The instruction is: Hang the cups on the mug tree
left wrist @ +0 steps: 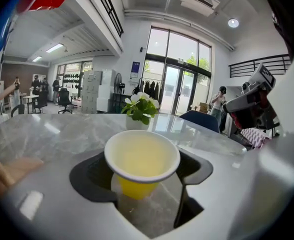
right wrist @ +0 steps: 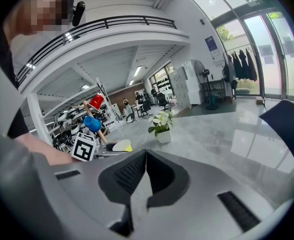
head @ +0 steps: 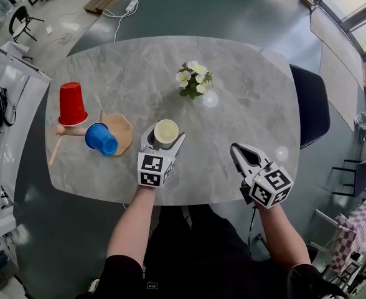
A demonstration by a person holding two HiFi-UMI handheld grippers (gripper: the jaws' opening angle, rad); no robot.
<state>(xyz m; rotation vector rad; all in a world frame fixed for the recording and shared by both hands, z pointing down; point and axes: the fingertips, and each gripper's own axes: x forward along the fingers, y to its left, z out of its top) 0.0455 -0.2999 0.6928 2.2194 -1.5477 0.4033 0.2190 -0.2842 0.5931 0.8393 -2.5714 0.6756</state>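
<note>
Marble table [head: 245,123], cup work at its near-left side. Yellow cup [head: 166,131] stands upright on it, mouth up, long axis vertical, wall tapering down to the base. Looks like thin disposable plastic: light, springy, probably slick, and it'll crush under a hard squeeze. Best grip is across the wall just under the rim (stiffest ring on it). Left gripper [head: 165,138] has its jaws spread wide either side of the cup, pads not visibly pressing, rim reads round. Mug tree [head: 122,129] is just left, with red cup [head: 71,103] and blue cup [head: 101,138] already on pegs. Right gripper [head: 234,149] is closed, empty, well apart to the right.
</note>
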